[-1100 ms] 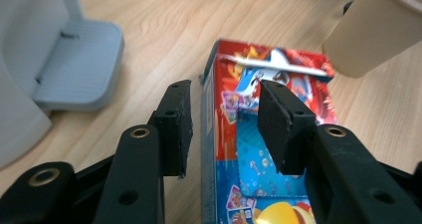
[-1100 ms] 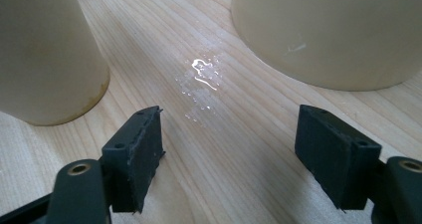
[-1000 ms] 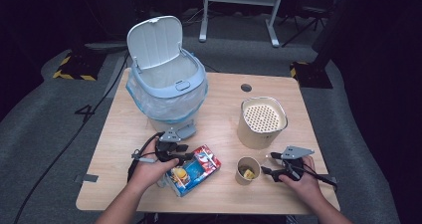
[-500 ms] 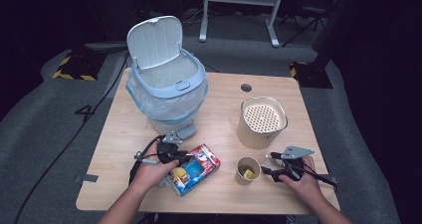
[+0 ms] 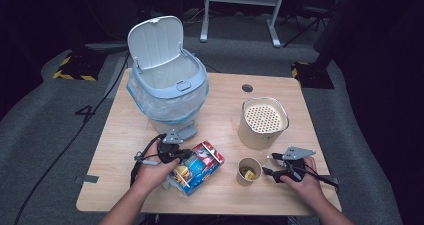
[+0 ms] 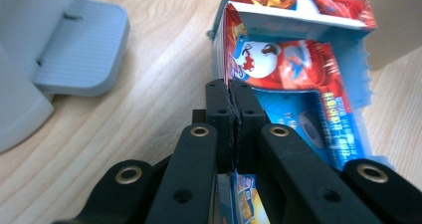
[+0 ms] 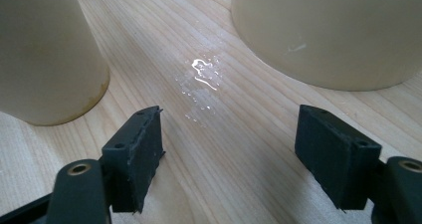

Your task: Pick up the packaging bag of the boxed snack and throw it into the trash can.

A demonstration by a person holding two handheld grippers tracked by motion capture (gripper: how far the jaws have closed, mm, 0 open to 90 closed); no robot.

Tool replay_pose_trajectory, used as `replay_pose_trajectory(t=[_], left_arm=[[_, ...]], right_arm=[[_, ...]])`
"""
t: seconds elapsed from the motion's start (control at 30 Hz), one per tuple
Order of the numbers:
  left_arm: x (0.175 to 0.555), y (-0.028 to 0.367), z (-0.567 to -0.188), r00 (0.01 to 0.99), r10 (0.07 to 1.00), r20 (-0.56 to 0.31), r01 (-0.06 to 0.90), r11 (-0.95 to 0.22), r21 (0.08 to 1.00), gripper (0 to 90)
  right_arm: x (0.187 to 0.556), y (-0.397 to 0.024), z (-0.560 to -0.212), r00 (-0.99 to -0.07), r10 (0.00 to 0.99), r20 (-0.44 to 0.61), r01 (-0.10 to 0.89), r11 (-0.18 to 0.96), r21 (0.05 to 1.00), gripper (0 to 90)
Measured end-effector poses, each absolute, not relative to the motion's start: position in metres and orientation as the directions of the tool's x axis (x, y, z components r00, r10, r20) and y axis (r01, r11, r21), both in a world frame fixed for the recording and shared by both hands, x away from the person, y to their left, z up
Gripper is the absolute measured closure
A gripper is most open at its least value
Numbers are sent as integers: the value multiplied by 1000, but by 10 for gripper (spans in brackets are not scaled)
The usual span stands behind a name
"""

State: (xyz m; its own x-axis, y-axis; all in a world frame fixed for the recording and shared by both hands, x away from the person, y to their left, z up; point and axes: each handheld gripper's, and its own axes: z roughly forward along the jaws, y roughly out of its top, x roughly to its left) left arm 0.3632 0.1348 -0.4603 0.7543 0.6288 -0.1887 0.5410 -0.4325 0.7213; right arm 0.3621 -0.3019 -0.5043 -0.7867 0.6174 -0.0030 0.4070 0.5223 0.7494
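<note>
The left gripper (image 6: 231, 92) had just been closing, and in the left gripper view its two black jaws were pressed together with a thin edge of the snack box (image 6: 293, 84) caught between the pads. In the high view the left gripper (image 5: 176, 154) sat at the left end of the snack box (image 5: 199, 166), which lay flat on the table (image 5: 120, 135), just in front of the pedal (image 5: 186, 132) of the trash bin (image 5: 167, 82).

The box was red and blue, with cartoon pictures printed on it. Its top end was torn open, and one flap stood up, with a rough cut edge on the far side.

The right gripper (image 7: 229, 149) was about half open, with nothing between its jaws. It rested low over the table, well to the right of the snack box. A small wet spot (image 7: 201, 74) shone on the wood before it. The small paper cup (image 5: 248, 170), with something yellow inside, stood between the snack box and the right gripper (image 5: 280, 166). The big cream container (image 5: 263, 122) with a perforated top stood behind the cup.
</note>
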Motion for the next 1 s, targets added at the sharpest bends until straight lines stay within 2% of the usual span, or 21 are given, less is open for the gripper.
replay_pose_trajectory(t=[0.27, 0.43, 1.0], left_arm=[[359, 139, -439, 764, 621, -176, 480, -363, 799, 888], [358, 147, -411, 763, 629, -152, 399, -273, 875, 888], [367, 165, -334, 742, 663, -96, 229, -116, 967, 887]], right_arm=[[362, -302, -504, -787, 617, -3, 407, 522, 749, 269], [362, -302, -504, -787, 617, -3, 407, 522, 749, 269], [362, -302, -504, -787, 617, -3, 407, 522, 749, 268]])
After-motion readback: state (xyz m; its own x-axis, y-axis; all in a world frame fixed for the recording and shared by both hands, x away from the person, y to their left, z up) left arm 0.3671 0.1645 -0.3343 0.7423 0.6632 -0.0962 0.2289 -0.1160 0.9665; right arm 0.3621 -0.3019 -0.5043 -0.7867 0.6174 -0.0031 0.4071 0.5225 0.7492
